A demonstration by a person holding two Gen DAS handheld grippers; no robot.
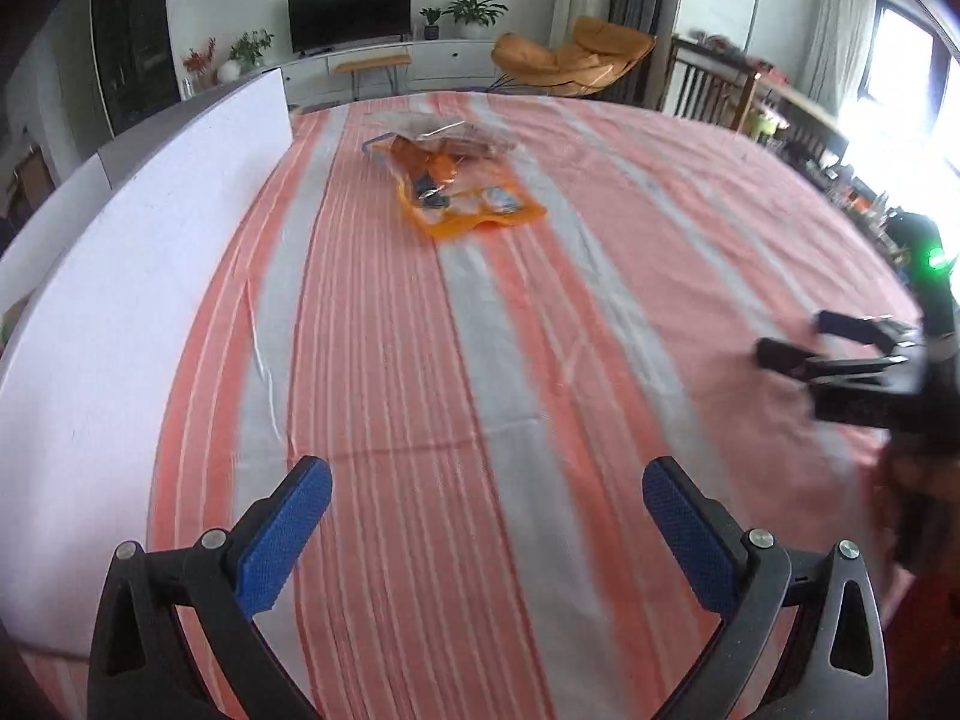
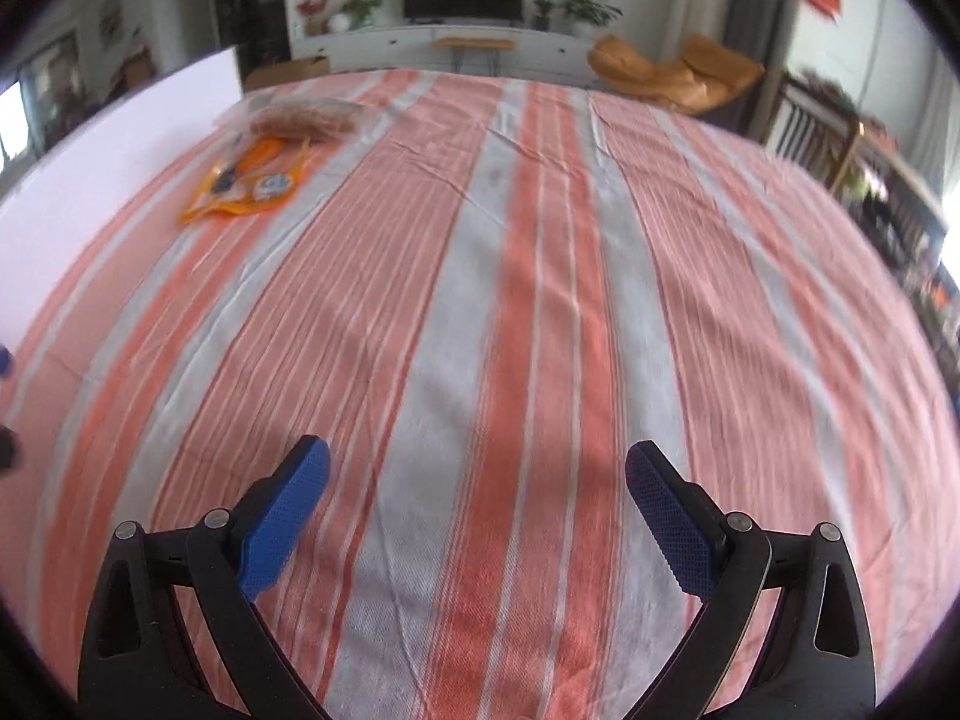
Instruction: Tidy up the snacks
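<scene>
An orange snack packet (image 1: 474, 204) lies flat on the striped cloth, far ahead of my left gripper (image 1: 486, 489), which is open and empty low over the table. A clear bag of brown snacks (image 1: 444, 135) lies just behind it, partly overlapping. In the right wrist view the orange packet (image 2: 249, 186) and the clear bag (image 2: 306, 120) sit at the far left. My right gripper (image 2: 477, 474) is open and empty over the middle of the cloth. It also shows in the left wrist view (image 1: 798, 339) at the right edge, blurred.
An orange, white and grey striped tablecloth (image 1: 480, 360) covers the table. A white board (image 1: 150, 228) stands along the left edge. Behind the table are a TV cabinet (image 1: 372, 60), an orange lounge chair (image 1: 576, 57) and a wooden shelf (image 1: 738, 90).
</scene>
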